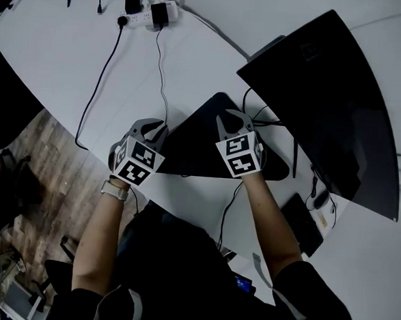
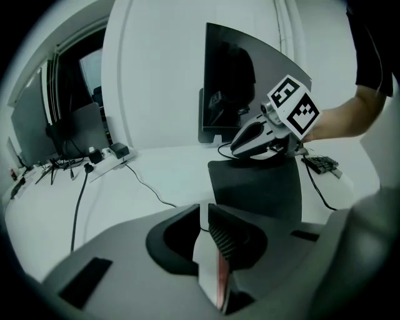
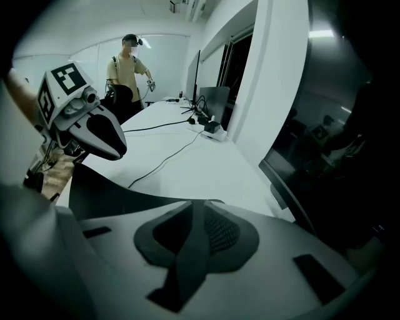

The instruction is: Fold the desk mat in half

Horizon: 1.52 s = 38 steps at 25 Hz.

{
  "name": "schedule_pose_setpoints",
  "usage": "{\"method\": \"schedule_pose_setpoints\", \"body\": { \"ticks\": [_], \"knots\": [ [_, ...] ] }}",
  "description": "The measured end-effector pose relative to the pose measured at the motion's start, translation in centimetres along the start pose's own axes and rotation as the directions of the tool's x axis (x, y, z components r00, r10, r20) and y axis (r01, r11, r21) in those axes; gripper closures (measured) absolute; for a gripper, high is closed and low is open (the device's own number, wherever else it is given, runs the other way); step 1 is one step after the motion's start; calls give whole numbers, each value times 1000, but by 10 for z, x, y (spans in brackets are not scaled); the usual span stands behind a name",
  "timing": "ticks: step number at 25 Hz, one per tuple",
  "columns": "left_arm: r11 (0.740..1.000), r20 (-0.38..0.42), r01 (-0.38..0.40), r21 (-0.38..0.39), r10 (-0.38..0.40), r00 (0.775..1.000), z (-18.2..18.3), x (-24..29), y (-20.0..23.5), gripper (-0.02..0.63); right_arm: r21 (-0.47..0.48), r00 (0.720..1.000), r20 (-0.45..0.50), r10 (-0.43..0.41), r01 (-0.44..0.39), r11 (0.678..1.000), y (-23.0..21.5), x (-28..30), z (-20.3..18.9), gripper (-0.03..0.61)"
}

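My L gripper (image 2: 205,220) is clamped on the desk mat (image 1: 198,147) edge, and my R gripper (image 3: 195,215) is clamped on it too. The mat's in front of the monitor (image 1: 328,96) on the desk (image 1: 64,50), w/ its near edge lifted.

You wear a dark short-sleeved top (image 1: 180,257) and a pale wristband (image 1: 114,189), and your grey left gripper (image 1: 155,127) and grey right gripper (image 1: 234,117) each carry a white cube (image 1: 137,162) printed with black square markers.
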State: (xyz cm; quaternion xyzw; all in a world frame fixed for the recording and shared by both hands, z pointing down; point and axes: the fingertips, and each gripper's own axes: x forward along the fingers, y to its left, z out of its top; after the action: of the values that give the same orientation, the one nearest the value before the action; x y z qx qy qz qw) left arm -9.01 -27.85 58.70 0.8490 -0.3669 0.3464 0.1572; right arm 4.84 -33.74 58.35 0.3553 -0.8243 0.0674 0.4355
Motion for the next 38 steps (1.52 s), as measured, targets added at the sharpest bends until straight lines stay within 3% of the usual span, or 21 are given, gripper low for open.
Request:
{"method": "schedule_pose_setpoints", "body": {
  "ticks": [4, 15, 27, 38],
  "knots": [
    [999, 31, -34, -16, 34, 999, -3, -26, 1, 604, -19, 999, 34, 30, -30, 999, 23, -15, 15, 528],
    [987, 146, -115, -110, 130, 981, -16, -101, 1, 604, -57, 985, 136, 108, -101, 993, 83, -65, 58, 548],
    [960, 289, -145, -240, 213, 933, -28, -196, -11, 606, -92, 947, 262, 186, -167, 982, 157, -118, 100, 549],
    [922, 365, -227, -315, 338, 867, -61, -294, -13, 606, -163, 881, 384, 276, -229, 960, 233, -167, 145, 548]
  ]
}}
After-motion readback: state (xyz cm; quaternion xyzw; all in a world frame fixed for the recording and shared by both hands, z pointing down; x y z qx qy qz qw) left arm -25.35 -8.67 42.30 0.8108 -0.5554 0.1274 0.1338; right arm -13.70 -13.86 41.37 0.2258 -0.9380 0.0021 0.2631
